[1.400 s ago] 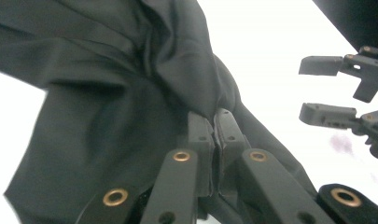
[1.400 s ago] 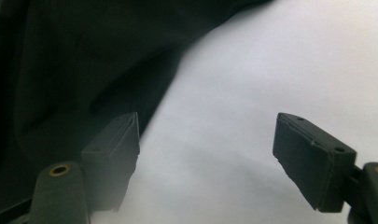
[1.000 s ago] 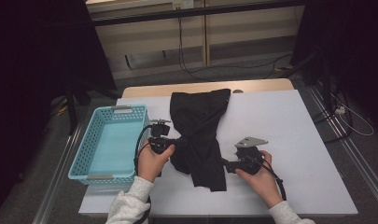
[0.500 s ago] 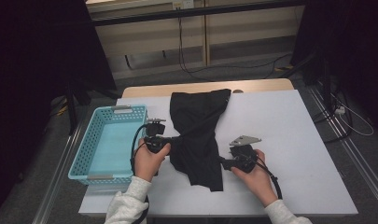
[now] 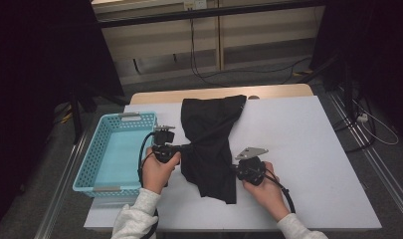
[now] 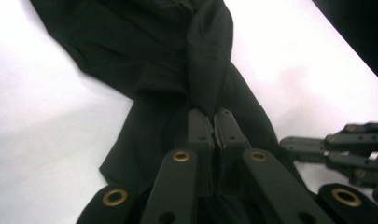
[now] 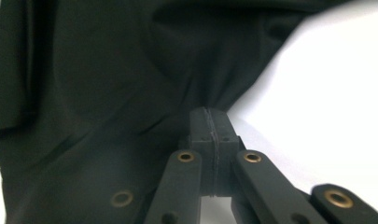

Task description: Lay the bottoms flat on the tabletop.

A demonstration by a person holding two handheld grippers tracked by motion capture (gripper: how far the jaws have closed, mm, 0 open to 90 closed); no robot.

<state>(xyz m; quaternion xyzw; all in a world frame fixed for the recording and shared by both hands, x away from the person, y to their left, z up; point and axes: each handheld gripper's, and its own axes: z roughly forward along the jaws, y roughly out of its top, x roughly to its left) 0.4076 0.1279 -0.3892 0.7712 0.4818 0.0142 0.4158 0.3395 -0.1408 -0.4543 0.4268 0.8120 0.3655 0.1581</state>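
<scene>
A black garment (image 5: 209,144) lies crumpled on the white table (image 5: 313,149), running from the far edge toward the person. My left gripper (image 5: 186,148) is at its left side, shut on a pinched fold of the cloth (image 6: 210,60); the jaw tips (image 6: 213,116) meet with fabric between them. My right gripper (image 5: 235,169) is at the garment's right edge. Its jaws have just been closing and now stand shut (image 7: 210,116) on a bunched bit of the black fabric (image 7: 107,70). The left gripper view also shows the right gripper (image 6: 336,149) at the lower right.
A teal plastic basket (image 5: 92,154) stands on the table's left side, next to my left hand. The white tabletop is bare to the right of the garment. Dark equipment and cables lie on the floor beyond the table.
The right gripper edged left to the garment's right edge and its jaws closed on the fabric. The left gripper kept still, holding its fold.
</scene>
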